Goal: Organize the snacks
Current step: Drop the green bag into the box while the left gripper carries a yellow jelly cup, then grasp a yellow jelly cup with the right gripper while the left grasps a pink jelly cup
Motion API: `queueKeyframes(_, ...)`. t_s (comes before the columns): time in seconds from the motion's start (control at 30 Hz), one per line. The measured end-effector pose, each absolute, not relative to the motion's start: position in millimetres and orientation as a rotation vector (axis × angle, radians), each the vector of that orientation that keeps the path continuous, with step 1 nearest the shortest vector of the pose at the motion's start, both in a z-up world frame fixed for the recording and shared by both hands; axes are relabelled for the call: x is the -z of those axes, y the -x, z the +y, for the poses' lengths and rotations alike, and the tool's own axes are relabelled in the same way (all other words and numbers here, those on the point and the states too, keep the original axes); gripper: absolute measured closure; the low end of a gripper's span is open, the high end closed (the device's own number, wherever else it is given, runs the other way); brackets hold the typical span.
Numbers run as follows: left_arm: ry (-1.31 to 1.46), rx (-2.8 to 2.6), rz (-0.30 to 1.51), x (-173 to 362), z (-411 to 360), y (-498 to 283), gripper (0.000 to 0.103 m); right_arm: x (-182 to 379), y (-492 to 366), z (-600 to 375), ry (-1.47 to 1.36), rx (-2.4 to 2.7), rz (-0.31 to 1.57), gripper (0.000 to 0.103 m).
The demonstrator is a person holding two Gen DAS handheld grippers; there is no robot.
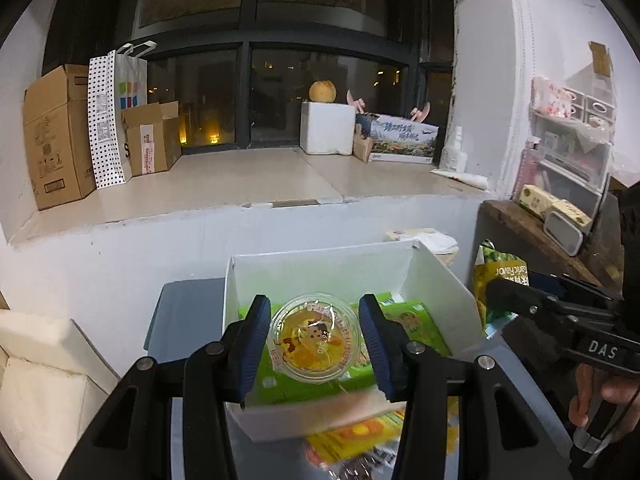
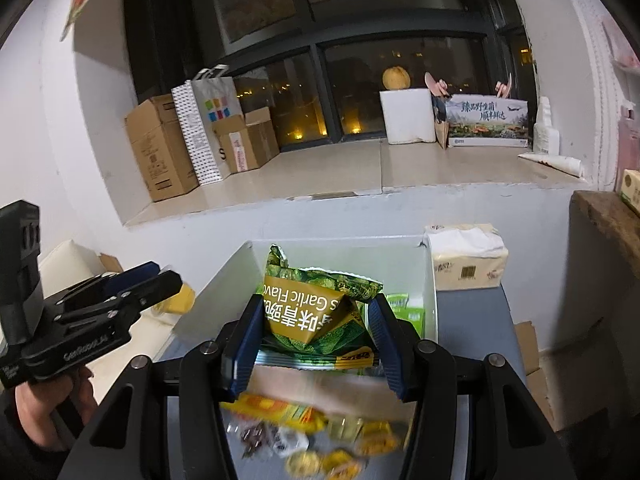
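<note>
Currently, left gripper clamped on jelly cup over white box, 6 o'clock end. Right gripper clamped on green pea bag, box centre.

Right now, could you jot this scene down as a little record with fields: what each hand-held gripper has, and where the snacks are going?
left hand-held gripper: shut on jelly cup, above the box
right hand-held gripper: shut on green pea bag, above the box
white box: open, green packets already inside
table in front of box: loose snacks, blurred
beside box: tissue pack
</note>
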State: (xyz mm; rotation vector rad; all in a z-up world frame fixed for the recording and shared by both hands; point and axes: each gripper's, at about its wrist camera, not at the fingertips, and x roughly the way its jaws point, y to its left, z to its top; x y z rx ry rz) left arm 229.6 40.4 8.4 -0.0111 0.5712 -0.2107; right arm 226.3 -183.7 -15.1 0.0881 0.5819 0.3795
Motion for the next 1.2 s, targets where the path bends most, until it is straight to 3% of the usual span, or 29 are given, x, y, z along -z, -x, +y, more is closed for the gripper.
queueKeyframes(0.17, -0.006, 0.198, 0.615, 3.7, 36.2, -262.1, 0.052, 38.5, -266.1, -186.0, -0.107, -0.360, 0.669, 0.046)
queueKeyframes(0.23, 0.005, 0.164, 0.650, 13.9, 36.9, -275.1, 0.049, 50.0, -278.8, -184.7, -0.113, -0.357, 0.730, 0.036)
queueKeyframes(0.27, 0.008, 0.153, 0.664, 17.1, 37.1, -278.3, 0.031, 56.0, -284.3, -185.2, -0.115, -0.347, 0.765, 0.016)
queueKeyframes(0.3, 0.012, 0.138, 0.684, 21.7, 37.6, -282.0, 0.019, 59.0, -285.4, -186.5, -0.120, -0.339, 0.768, 0.007)
queueKeyframes(0.33, 0.012, 0.129, 0.682, 24.7, 38.2, -281.9, 0.000, 60.8, -284.7, -188.5, -0.126, -0.336, 0.760, 0.007)
queueKeyframes(0.97, -0.007, 0.136, 0.648, 6.2, 31.5, -215.6, 0.000, 32.3, -201.0, -209.4, -0.111, -0.342, 0.631, 0.000)
queueKeyframes(1.2, 0.023, 0.143, 0.670, 28.1, 40.3, -149.6, 0.000, 66.4, -133.0, -219.8, -0.094, -0.365, 0.655, 0.000)
